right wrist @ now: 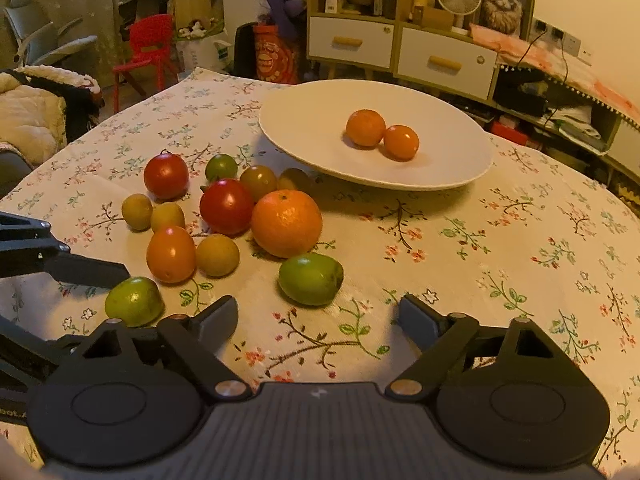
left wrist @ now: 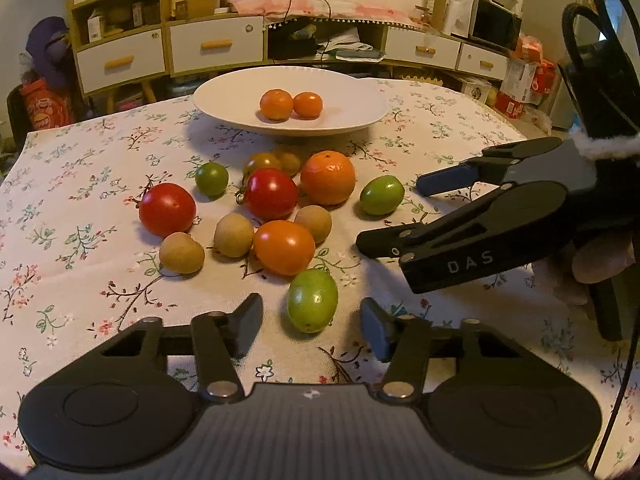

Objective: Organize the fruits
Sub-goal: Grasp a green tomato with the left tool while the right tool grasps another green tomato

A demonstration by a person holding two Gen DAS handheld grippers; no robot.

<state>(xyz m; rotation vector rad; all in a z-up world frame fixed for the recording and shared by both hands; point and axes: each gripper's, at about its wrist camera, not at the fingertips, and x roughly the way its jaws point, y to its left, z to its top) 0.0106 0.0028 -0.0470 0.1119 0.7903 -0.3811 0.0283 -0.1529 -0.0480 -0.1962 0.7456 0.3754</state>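
Observation:
A white plate at the back of the table holds two small oranges. In front of it lie several loose fruits: a large orange, red tomatoes, an orange tomato, brown longans and green fruits. My left gripper is open with a green fruit between its fingers, not squeezed. My right gripper is open and empty just before another green fruit; it also shows in the left wrist view.
The table carries a floral cloth. Behind stand wooden cabinets with white drawers and a red chair. A padded seat is at the table's left edge.

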